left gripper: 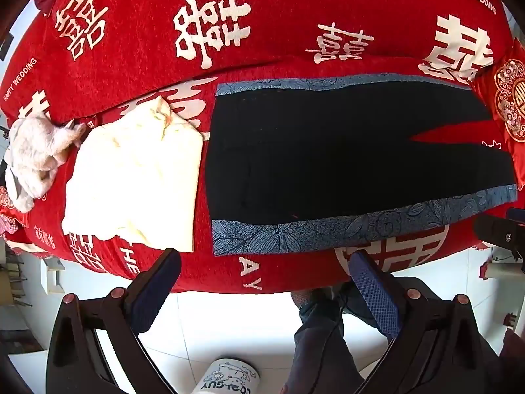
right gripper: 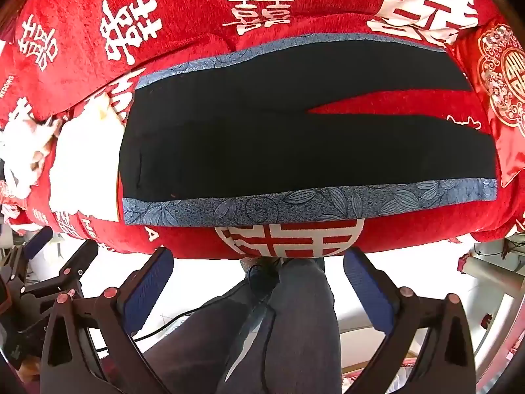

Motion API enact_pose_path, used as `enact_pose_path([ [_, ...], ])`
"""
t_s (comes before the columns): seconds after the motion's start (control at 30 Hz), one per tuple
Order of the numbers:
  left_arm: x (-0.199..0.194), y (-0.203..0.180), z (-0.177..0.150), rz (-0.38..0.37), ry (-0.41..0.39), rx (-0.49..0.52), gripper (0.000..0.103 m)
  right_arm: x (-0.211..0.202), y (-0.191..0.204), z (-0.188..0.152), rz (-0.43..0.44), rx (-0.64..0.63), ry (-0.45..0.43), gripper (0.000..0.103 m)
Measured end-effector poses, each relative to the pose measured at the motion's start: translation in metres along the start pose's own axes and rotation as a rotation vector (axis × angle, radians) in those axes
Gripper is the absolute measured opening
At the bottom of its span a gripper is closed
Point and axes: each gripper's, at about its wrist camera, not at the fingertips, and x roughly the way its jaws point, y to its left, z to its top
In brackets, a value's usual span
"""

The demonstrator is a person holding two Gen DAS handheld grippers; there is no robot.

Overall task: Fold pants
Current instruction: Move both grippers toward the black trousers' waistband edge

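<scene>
Black pants (left gripper: 328, 151) with blue leaf-print side stripes lie flat on a red sofa cover (left gripper: 262, 32), waist at the left, legs running right with a narrow gap between them. They show the same way in the right wrist view (right gripper: 262, 144). My left gripper (left gripper: 262, 262) is open and empty, held off the sofa's front edge, just below the near stripe. My right gripper (right gripper: 259, 262) is open and empty, also off the front edge below the pants. Part of it shows at the right of the left wrist view (left gripper: 502, 234).
A folded cream garment (left gripper: 134, 177) lies left of the pants, with a crumpled white cloth (left gripper: 36, 157) further left. A red embroidered cushion (right gripper: 502, 88) sits at the right end. My legs (right gripper: 279, 328) and a slipper (left gripper: 226, 377) stand on the white tiled floor below.
</scene>
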Motion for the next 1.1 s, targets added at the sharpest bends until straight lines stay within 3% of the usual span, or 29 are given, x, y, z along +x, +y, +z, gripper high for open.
enact_pose_path([
  [1.1,0.012,0.002,0.000,0.028,0.012,0.024,0.103,0.011,-0.001,0.001,-0.021,0.004,-0.003,0.103],
])
